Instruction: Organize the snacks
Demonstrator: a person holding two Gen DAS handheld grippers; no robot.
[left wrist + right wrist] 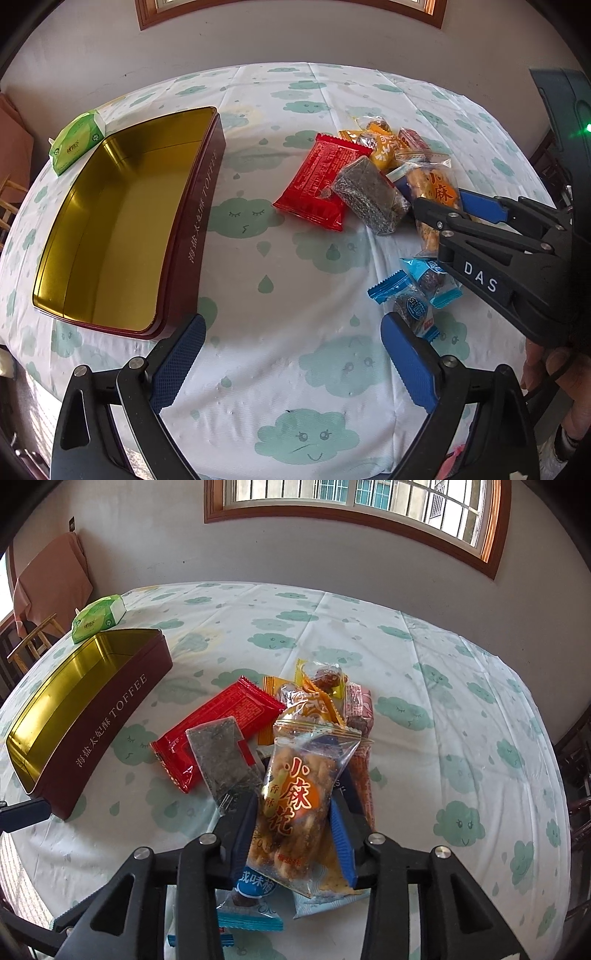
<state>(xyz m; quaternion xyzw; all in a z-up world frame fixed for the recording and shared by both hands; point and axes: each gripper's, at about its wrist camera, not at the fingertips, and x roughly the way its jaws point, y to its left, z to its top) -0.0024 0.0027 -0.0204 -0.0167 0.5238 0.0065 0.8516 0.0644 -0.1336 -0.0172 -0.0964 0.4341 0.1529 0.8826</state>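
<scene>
— Left wrist view first: left gripper (291, 365) hovering low over the tablecloth (295, 280), fingers spread wide, gripping nothing. Probably waiting there, between tin and snacks, so as not to crowd the other hand.

— And sitting off to its left, the toffee tin (122, 236), open, gold inside showing, nothing in it yet. Lying just behind it, a green tissue pack (75, 140).

— Piled to the right: red packet (319, 181), dark seed bar (371, 194) overlapping its corner, two blue candies (417, 295) nearest. Reaching in from the right edge, the right gripper (439, 206), meeting the twist-snack bag (434, 192).

— Right wrist view now: right gripper (291, 812) pinching that twist-snack bag (295, 794) across its middle, blue pads pressing both sides. Gripping mid-body, likely, to keep the limp plastic from swinging.

— Bag standing tilted above the heap; hard telling whether fully clear of the wrappers beneath. Toffee tin (85, 716) sitting well apart at far left, long side facing the pile.

— Seeming early, then: carrying across to the tin probably coming next, watching for the crinkly bag slipping.
</scene>
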